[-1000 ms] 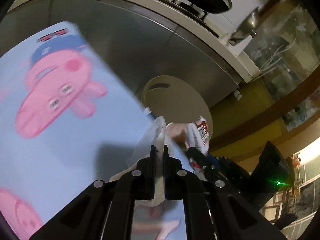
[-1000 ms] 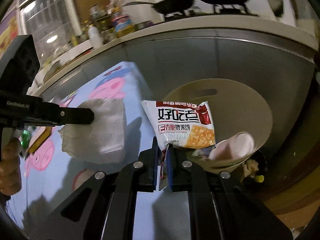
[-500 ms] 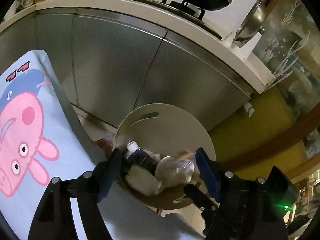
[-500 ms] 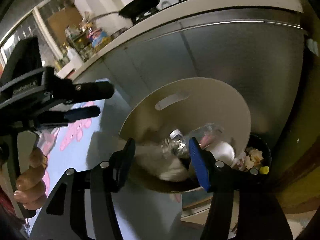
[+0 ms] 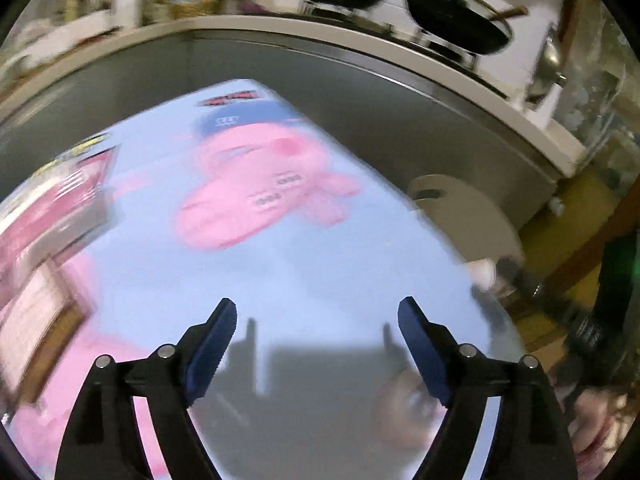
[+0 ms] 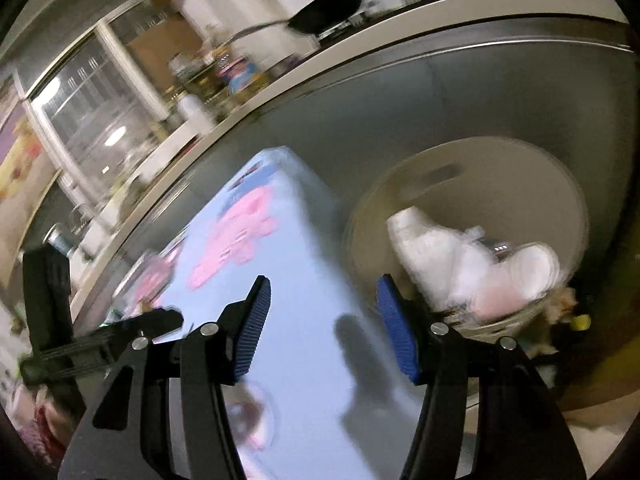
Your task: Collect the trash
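My left gripper (image 5: 316,316) is open and empty above the light-blue tablecloth (image 5: 280,264) with pink pig prints. My right gripper (image 6: 322,296) is open and empty over the table's far edge. The beige trash bin (image 6: 540,184) stands beside the table with its lid up; it holds white tissue (image 6: 432,244), a plastic bottle and other waste. The bin also shows in the left wrist view (image 5: 468,208) at the right, partly hidden by the table edge. The left gripper shows at the lower left of the right wrist view (image 6: 120,332). Both views are blurred.
A steel cabinet front (image 5: 400,112) runs behind the table and bin. Pans (image 5: 460,28) sit on the stove above. Bottles and jars (image 6: 224,76) line the counter. A pink printed packet (image 5: 52,208) lies at the table's left.
Both grippers opened over the bin and dropped the tissue and the snack packet into it. Both have since pulled back over the table, open and empty.
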`<state>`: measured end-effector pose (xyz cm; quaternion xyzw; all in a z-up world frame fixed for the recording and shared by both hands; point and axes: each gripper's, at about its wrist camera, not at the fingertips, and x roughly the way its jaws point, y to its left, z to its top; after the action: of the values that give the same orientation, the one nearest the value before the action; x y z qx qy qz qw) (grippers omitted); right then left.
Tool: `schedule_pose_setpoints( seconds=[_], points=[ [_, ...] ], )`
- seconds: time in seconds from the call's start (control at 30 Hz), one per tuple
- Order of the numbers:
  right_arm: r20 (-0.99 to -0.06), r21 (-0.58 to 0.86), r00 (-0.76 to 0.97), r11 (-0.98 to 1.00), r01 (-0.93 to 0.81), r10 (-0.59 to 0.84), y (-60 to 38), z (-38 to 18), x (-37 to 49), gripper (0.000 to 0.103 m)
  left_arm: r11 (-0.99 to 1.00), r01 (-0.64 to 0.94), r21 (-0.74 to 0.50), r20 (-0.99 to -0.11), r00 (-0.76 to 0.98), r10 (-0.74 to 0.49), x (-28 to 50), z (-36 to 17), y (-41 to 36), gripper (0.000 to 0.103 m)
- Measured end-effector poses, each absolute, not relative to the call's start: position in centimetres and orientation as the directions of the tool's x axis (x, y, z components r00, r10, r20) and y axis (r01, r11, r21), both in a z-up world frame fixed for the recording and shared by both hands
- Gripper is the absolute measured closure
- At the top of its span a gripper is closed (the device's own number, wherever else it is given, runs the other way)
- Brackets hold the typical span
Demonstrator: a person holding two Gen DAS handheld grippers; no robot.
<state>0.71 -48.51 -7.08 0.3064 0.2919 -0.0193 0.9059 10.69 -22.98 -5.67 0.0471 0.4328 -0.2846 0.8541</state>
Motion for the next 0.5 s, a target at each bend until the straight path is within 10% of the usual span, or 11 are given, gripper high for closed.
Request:
schedule_pose_setpoints(
  seconds=[0.5],
  points=[
    [-0.641, 0.494, 0.59, 0.853, -0.171, 0.49, -22.0, -6.8, 10.5, 0.047, 0.982, 0.156, -0.11, -0.783, 0.595, -0.182, 5.1, -8.7, 1.2, 0.017]
  ],
)
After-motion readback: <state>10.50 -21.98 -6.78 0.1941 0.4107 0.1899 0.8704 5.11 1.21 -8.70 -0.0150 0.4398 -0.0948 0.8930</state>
